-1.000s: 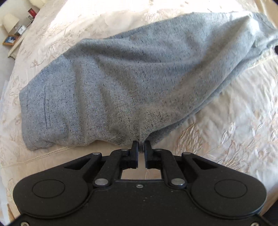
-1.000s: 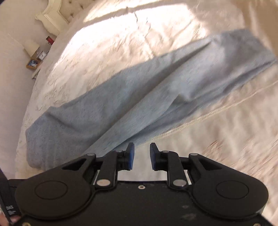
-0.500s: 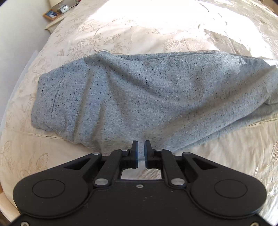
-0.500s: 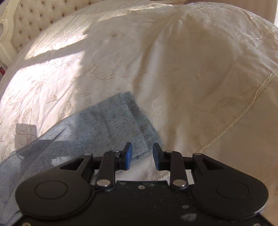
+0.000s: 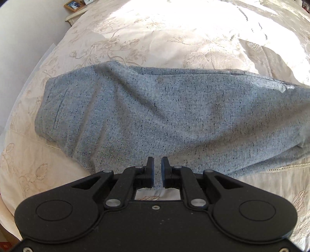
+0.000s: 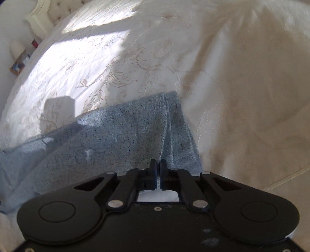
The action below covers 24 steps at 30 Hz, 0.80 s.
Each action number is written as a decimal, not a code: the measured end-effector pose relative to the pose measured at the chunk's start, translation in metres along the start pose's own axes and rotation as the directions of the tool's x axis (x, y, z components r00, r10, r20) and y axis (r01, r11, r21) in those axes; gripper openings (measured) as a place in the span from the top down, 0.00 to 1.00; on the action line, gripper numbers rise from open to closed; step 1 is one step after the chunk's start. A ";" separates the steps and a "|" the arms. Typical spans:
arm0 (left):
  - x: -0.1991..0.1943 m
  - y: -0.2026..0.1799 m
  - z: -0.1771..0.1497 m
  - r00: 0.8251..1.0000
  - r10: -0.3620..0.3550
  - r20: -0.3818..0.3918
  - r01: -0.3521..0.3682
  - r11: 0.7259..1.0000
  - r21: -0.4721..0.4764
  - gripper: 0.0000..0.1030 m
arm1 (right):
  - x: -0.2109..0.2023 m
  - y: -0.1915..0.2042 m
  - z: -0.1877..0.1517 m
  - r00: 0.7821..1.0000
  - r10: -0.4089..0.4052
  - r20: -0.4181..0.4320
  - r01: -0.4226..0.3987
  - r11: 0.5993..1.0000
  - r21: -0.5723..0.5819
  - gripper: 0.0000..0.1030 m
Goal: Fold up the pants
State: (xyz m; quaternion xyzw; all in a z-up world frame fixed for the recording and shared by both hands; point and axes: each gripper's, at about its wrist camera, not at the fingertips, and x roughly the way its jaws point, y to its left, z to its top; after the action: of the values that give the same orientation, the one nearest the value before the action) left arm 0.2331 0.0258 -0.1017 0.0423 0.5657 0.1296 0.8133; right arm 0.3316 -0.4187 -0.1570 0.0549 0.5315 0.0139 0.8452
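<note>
Grey-blue speckled pants [image 5: 164, 120] lie flat across a cream embroidered bedspread [image 5: 174, 38], waist end to the left. My left gripper [image 5: 157, 164] sits at the pants' near edge with a narrow gap between its jaws; the cloth lies under and in front of the fingertips, not pinched. In the right wrist view the leg-cuff end of the pants [image 6: 135, 135] lies on the bed. My right gripper [image 6: 158, 164] is shut on the near edge of that cuff, by the hem seam.
A bedside table with a picture frame [image 5: 74, 4] stands beyond the bed's far left corner. It shows with a lamp [image 6: 17, 49] in the right wrist view, next to a tufted headboard [image 6: 44, 13]. Bedspread stretches around the pants.
My left gripper let go of the pants' edge and its jaws parted slightly. My right gripper moved to the cuff end and closed on it.
</note>
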 end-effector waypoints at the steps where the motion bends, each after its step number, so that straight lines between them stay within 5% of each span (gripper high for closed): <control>1: 0.001 -0.001 0.002 1.000 0.004 -0.001 -0.004 1.000 0.000 0.83 | -0.003 0.000 0.003 0.999 -0.036 0.001 0.036 0.999 -0.033 0.97; 8: 0.016 -0.001 0.017 1.000 0.020 -0.013 -0.020 1.000 0.011 0.83 | 0.017 -0.019 0.006 0.994 -0.066 -0.084 0.068 0.998 0.017 0.91; 10: 0.019 0.003 0.022 1.000 0.019 -0.017 -0.019 1.000 0.009 0.83 | 0.007 -0.020 0.010 0.996 -0.084 -0.018 0.084 0.995 0.060 0.82; 14: 0.023 0.010 0.030 0.999 0.033 -0.014 -0.033 0.999 0.007 0.83 | -0.006 -0.028 0.030 0.992 0.025 0.124 -0.043 0.988 0.147 0.67; 24: 0.031 0.031 0.042 0.998 0.064 -0.018 -0.065 0.998 -0.015 0.82 | 0.054 -0.021 0.073 0.997 0.077 0.026 -0.080 0.986 0.143 0.65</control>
State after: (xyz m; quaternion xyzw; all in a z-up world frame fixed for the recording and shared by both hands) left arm 0.2769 0.0667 -0.1080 0.0529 0.5700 0.1607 0.8040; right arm 0.4201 -0.4410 -0.1759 0.1369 0.5198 0.0081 0.8432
